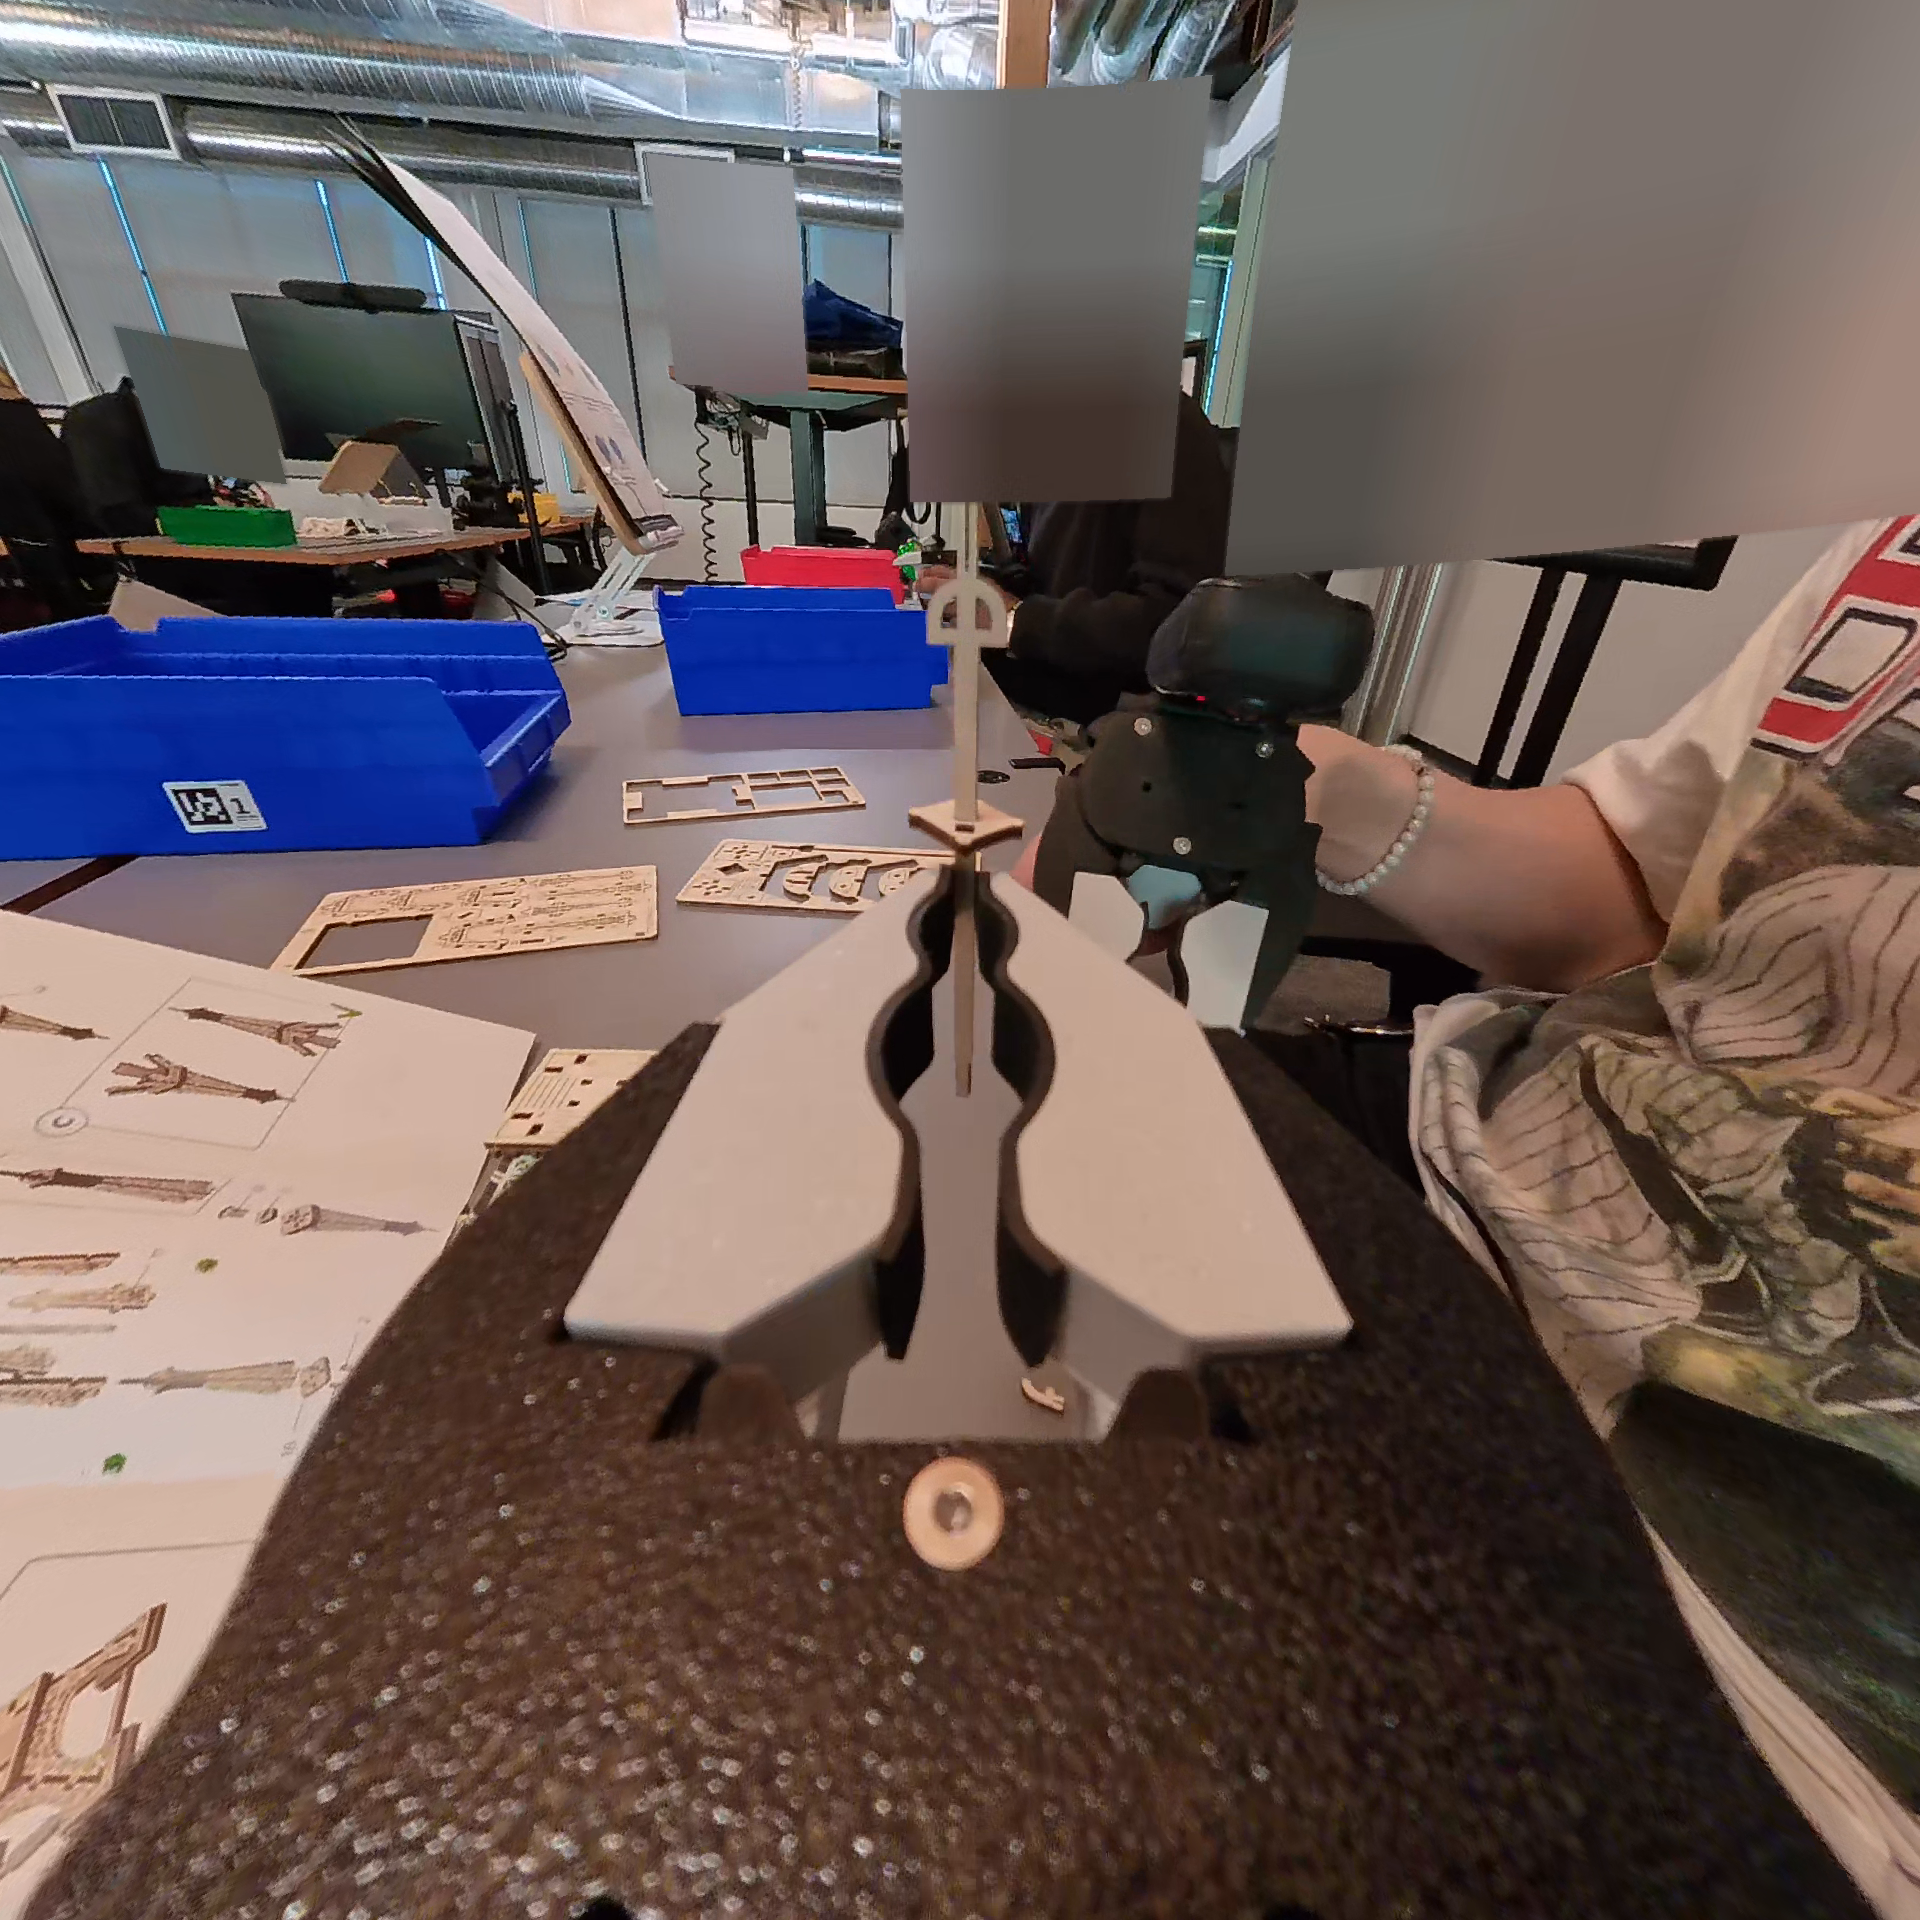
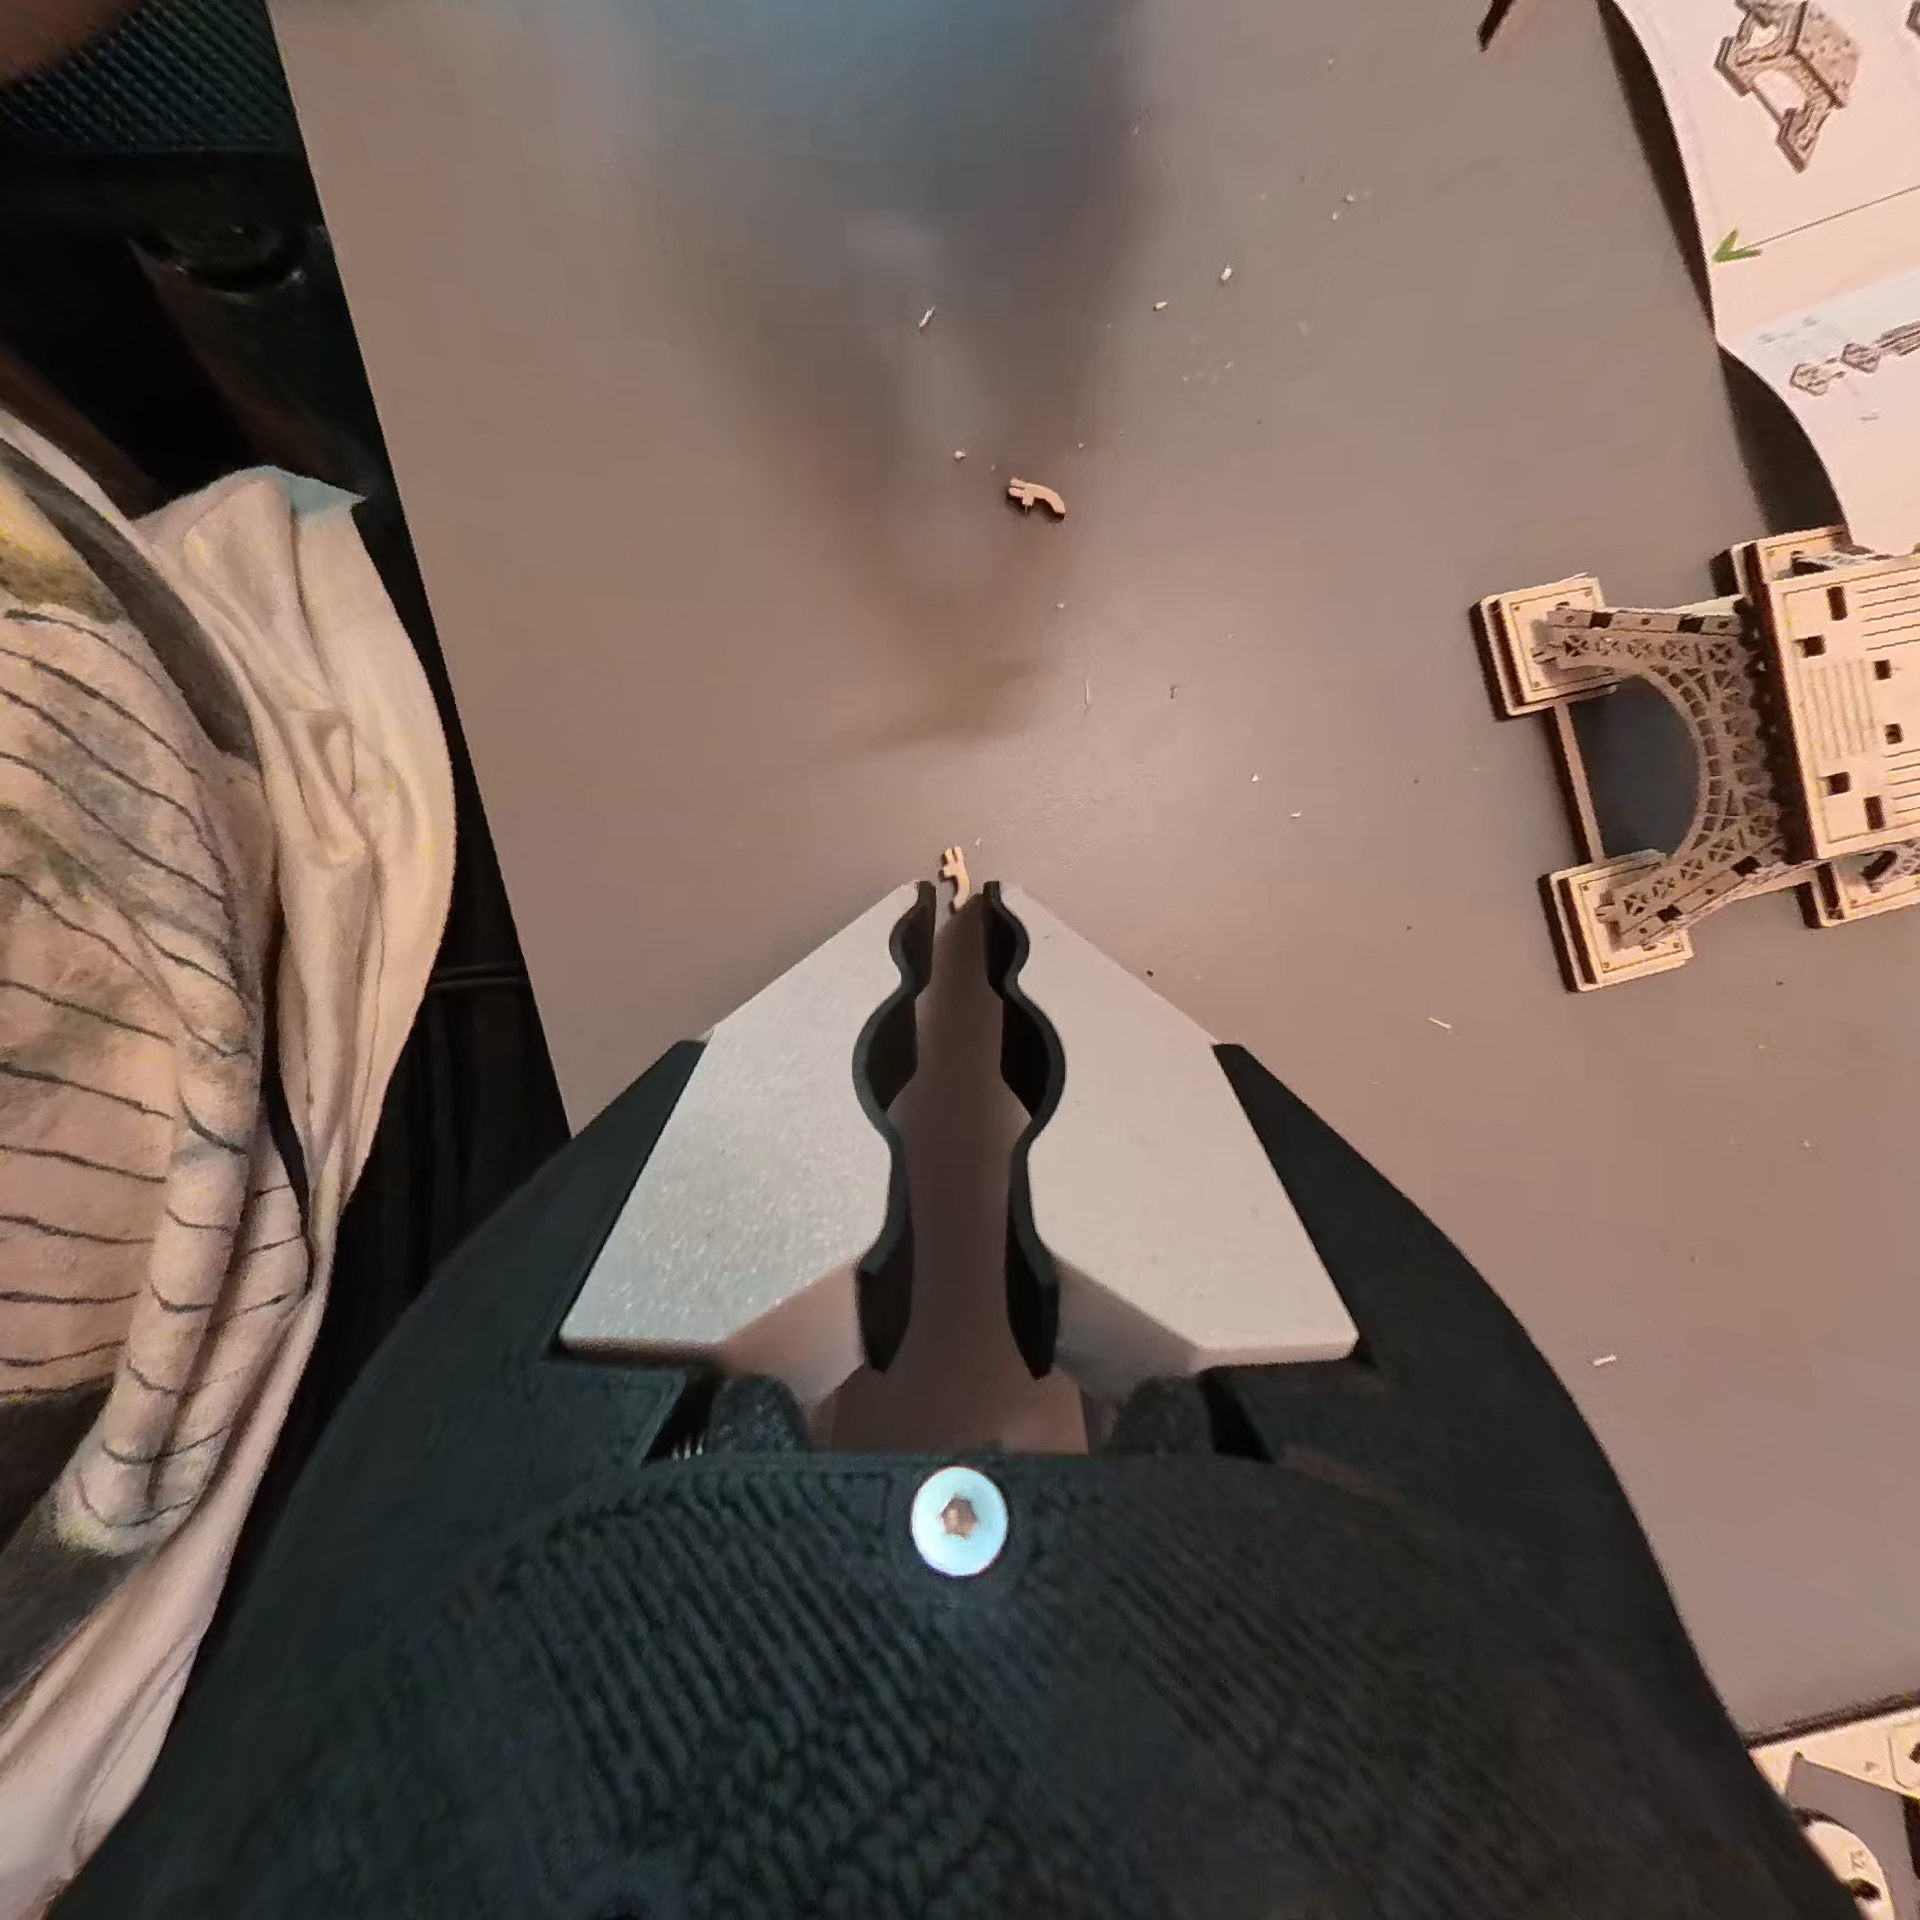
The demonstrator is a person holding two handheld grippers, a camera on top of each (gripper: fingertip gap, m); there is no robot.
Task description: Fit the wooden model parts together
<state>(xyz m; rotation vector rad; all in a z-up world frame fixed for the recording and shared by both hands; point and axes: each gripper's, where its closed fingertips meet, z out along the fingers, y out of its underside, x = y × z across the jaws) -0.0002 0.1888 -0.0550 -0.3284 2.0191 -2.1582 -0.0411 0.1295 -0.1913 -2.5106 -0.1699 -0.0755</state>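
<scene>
My left gripper is shut on a thin wooden spire and holds it upright. The spire carries a small square platform and a half-round piece higher up. Its lower end runs down between the fingers. My right gripper points down at the grey table, jaws almost closed, with a tiny wooden piece pinched at its very tips. It also shows in the left wrist view, right of the spire. A second tiny piece lies on the table beyond.
The assembled tower base lies on its side at the right. Instruction sheets lie at the left, and laser-cut wooden sheets and blue bins lie behind them. A person's arm and shirt are at the right. Left tips to right tips: about 15 cm.
</scene>
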